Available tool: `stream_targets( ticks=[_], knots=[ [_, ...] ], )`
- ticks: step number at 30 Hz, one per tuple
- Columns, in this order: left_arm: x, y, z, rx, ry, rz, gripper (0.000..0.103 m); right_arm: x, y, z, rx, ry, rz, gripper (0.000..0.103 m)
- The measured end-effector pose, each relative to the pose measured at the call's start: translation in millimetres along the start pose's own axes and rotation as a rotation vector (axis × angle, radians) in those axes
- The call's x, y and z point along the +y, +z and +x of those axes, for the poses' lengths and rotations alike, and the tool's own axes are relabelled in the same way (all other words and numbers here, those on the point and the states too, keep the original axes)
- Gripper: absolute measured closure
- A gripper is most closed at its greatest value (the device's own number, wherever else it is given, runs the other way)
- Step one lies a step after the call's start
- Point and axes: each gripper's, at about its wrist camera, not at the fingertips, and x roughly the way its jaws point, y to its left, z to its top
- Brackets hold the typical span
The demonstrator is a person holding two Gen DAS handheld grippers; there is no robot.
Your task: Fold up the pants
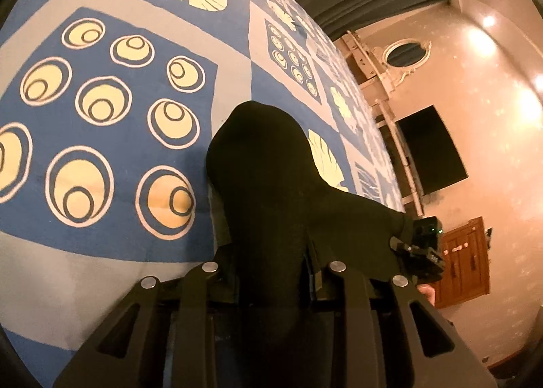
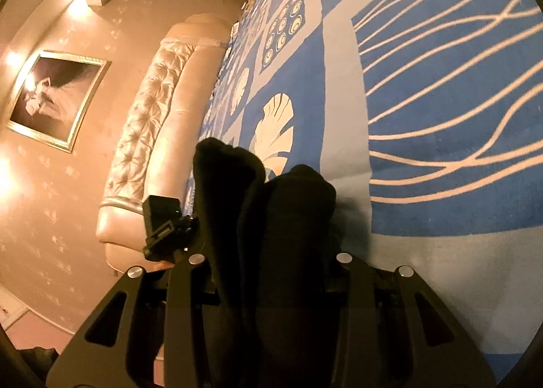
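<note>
Both grippers, left [image 1: 268, 266] and right [image 2: 271, 262], have fingers clamped on the soft, limp black pants [image 1: 258, 164] above the bed [image 1: 101, 252]; best gripped at bunched edges.

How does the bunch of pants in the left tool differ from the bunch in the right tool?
The left tool holds the pants as one rounded hump; the right tool holds two humps side by side. The left bunch shows against the blue circle panel, the right beside the white branch panel. Both are black cloth clamped between fingers.
</note>
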Motion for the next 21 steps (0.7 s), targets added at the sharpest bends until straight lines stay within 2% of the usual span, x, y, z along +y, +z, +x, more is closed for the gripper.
stream_targets(
  ticks=[4,9,12,15,17,18,19,21],
  knots=[
    [2,-3,-3,-0.003,-0.038,-0.016,0.068,1,-3,-6,0.001,-0.001,0.003,0.060],
    [-4,-21,-18,-0.016,-0.035,-0.036,0.059,7,-24,-32,-0.035,0.004,0.005,0.033],
    [-9,-46,-32,-0.028,-0.032,-0.043,0.053,8,-49,-48,-0.059,-0.022,0.004,0.029],
    [-14,-75,-50,-0.058,-0.032,-0.063,0.042,13,-76,-56,-0.062,-0.047,-0.017,0.027],
    [-15,-90,-56,-0.068,-0.044,-0.095,0.039,17,-90,-56,-0.063,-0.078,-0.030,0.032],
    [-16,-99,-58,-0.075,-0.030,-0.103,0.039,19,-97,-55,-0.064,-0.105,-0.037,0.048],
    [-18,-103,-58,-0.076,-0.017,-0.095,0.039,15,-103,-52,-0.060,-0.117,-0.011,0.057],
    [-26,-110,-55,-0.066,0.029,-0.038,0.050,6,-110,-57,-0.090,-0.064,0.048,0.068]
  ],
)
